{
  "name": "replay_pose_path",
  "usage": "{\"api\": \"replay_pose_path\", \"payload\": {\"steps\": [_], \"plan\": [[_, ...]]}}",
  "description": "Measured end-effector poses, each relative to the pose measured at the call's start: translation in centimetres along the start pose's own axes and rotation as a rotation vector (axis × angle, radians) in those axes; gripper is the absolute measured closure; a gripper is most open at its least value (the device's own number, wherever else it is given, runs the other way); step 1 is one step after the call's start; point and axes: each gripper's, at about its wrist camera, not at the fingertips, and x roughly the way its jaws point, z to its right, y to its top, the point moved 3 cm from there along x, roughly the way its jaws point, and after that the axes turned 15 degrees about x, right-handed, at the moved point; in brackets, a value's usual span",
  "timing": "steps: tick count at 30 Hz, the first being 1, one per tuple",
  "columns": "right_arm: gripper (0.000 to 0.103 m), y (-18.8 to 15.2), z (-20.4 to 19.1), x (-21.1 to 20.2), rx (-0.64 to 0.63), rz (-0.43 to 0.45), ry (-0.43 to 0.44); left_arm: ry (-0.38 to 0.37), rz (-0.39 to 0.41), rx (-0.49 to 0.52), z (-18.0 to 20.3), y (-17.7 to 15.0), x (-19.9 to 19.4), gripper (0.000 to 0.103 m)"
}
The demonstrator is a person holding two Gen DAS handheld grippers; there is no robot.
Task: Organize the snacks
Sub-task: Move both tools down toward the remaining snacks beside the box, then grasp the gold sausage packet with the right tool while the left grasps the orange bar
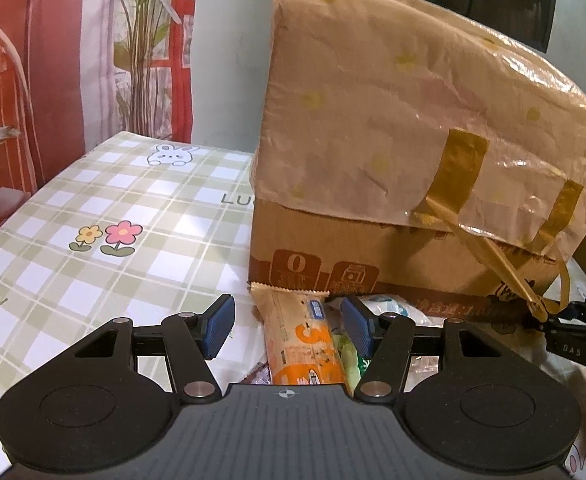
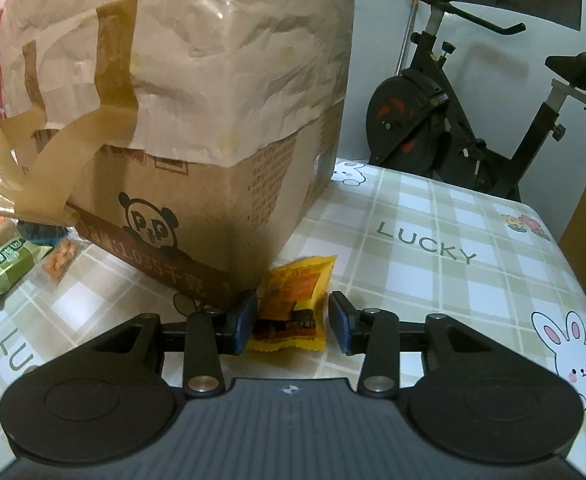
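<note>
Lying flat on the checked tablecloth (image 2: 433, 216), a yellow snack packet (image 2: 293, 304) sits between the half-spread fingers of the right gripper (image 2: 293, 322); the left blue pad (image 2: 245, 322) seems to touch its edge, the other stands clear, so nothing is grasped; the packet rests just beside a corner of the cardboard box (image 2: 197, 208), which wears a paper bag (image 2: 197, 48) over its top; the left gripper (image 1: 287, 330), released and wide, hovers over an orange-and-cream wrapper (image 1: 301, 344) and a green packet (image 1: 347, 356) lying against the box; an exercise bike (image 2: 473, 120) stands beyond the table.
</note>
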Motion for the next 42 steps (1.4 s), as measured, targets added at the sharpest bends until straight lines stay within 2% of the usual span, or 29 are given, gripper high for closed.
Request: {"api": "replay_pose_path", "payload": {"steps": [7, 13, 23, 28, 32, 39, 42], "plan": [[0.063, -0.2, 0.4, -0.1, 0.031, 0.001, 0.017, -0.017, -0.019, 0.012, 0.5, -0.7, 0.2, 0.041], [0.063, -0.4, 0.7, -1.1, 0.056, 0.052, 0.016, -0.017, -0.024, 0.017, 0.6, -0.8, 0.4, 0.040], [0.063, -0.3, 0.9, -1.4, 0.073, 0.062, 0.028, 0.002, -0.025, 0.028, 0.7, -0.7, 0.4, 0.040], [0.063, -0.4, 1.0, -1.6, 0.077, 0.067, 0.038, 0.011, -0.038, 0.015, 0.4, -0.8, 0.1, 0.040], [0.063, -0.4, 1.0, -1.7, 0.077, 0.067, 0.045, -0.012, -0.048, -0.019, -0.1, -1.1, -0.3, 0.040], [0.063, -0.3, 0.9, -1.5, 0.077, 0.064, 0.047, -0.048, -0.080, 0.039, 1.8, -1.2, 0.8, 0.040], [0.063, -0.3, 0.9, -1.6, 0.080, 0.069, 0.046, -0.038, -0.102, 0.078, 2.5, -1.2, 1.6, 0.040]]}}
